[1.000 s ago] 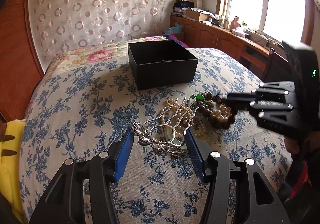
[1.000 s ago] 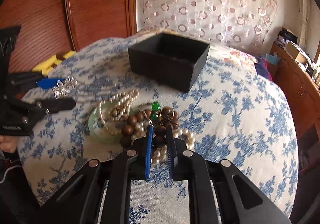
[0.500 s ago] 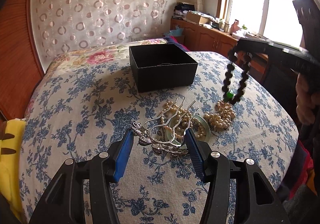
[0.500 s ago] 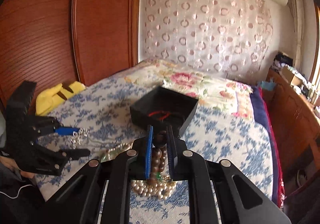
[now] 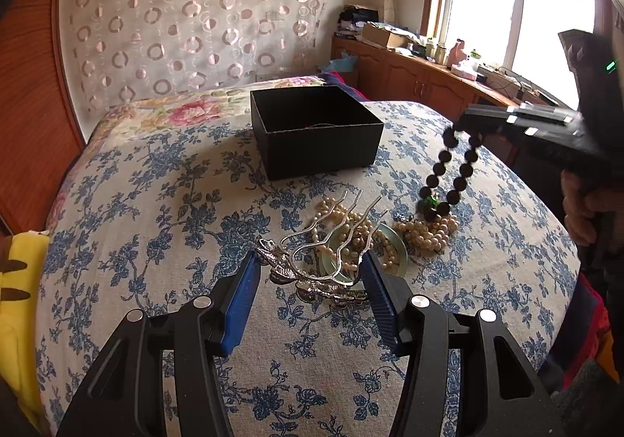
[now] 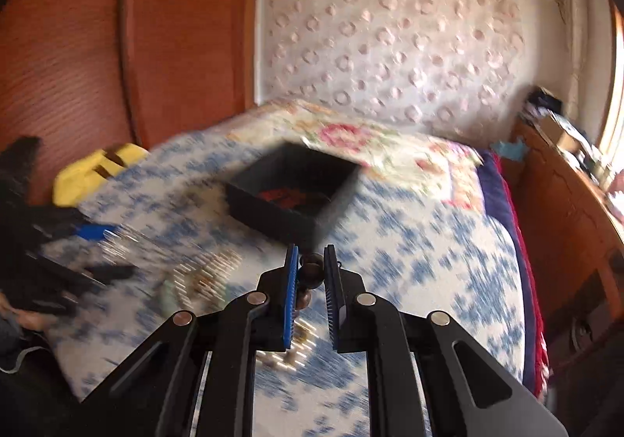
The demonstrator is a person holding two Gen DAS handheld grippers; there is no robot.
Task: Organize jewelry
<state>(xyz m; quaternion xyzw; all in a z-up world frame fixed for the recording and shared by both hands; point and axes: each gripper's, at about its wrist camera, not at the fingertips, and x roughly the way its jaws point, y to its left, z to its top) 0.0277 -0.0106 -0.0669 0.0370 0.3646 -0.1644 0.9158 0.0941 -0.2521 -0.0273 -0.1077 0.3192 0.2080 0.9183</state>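
Observation:
My left gripper (image 5: 310,267) is shut on a silver hair comb (image 5: 312,269), its prongs pointing away over the bed. My right gripper (image 6: 311,261) is shut on a dark wooden bead bracelet (image 6: 310,271) with a green charm; in the left wrist view the bracelet (image 5: 452,174) hangs in the air from the right gripper (image 5: 472,121), right of the black open box (image 5: 316,129). A pearl necklace (image 5: 425,232) and a pale green bangle (image 5: 394,246) lie on the bedspread. The box (image 6: 296,195) holds something red.
The bed has a blue floral cover (image 5: 156,211). A yellow plush (image 5: 19,281) lies at its left edge. A wooden headboard (image 6: 97,47) stands left, wooden cabinets (image 5: 409,74) and a window on the right. The right wrist view is motion-blurred.
My right gripper lifted the bead bracelet off the jewelry pile and carried it up, toward the black box. My left gripper kept holding the hair comb in place.

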